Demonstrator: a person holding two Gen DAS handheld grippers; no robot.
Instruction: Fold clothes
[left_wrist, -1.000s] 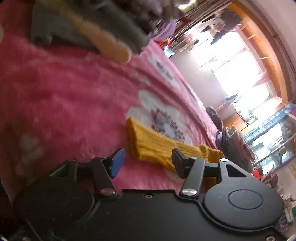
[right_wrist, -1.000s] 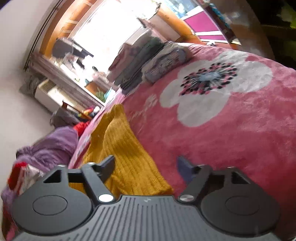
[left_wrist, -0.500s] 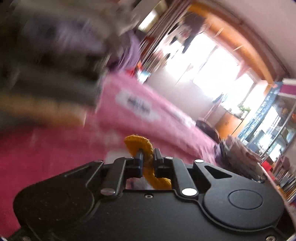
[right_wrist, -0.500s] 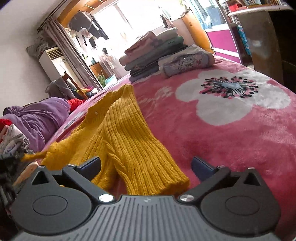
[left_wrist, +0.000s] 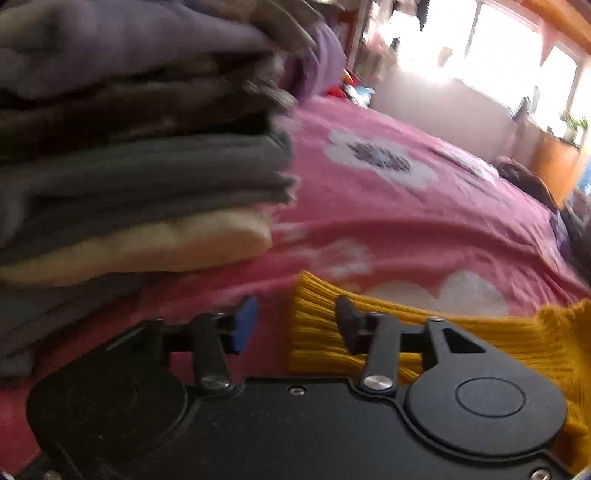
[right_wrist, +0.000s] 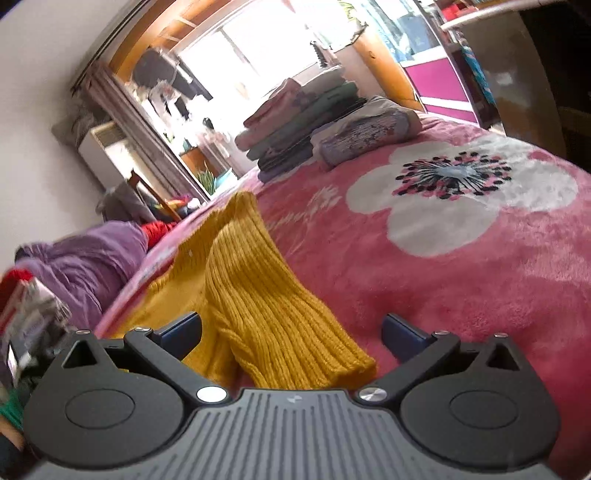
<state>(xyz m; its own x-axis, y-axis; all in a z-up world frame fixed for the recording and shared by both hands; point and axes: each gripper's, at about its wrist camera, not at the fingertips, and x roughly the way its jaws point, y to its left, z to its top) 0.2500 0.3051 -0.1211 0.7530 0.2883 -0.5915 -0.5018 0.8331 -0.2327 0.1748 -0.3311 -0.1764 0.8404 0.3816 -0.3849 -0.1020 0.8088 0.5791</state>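
Observation:
A mustard-yellow ribbed knit sweater (left_wrist: 498, 332) lies on the pink flowered blanket (left_wrist: 406, 229). Its cuffed end rests between the fingers of my left gripper (left_wrist: 295, 325), which is open and holds nothing. In the right wrist view a sleeve of the same sweater (right_wrist: 266, 295) runs away from me over the blanket (right_wrist: 480, 277). Its cuff lies between the wide-apart fingers of my right gripper (right_wrist: 291, 336), which is open. The sweater's body is bunched toward the left behind the sleeve.
A tall stack of folded grey, purple and cream clothes (left_wrist: 129, 166) rises close on the left of the left gripper. Another folded stack (right_wrist: 306, 122) sits at the blanket's far end. A purple garment heap (right_wrist: 85, 266) lies left.
Half a second ago my left gripper was shut on the yellow cuff and held it up. Now it is open and the cuff lies on the blanket. The right gripper stays open over the sleeve.

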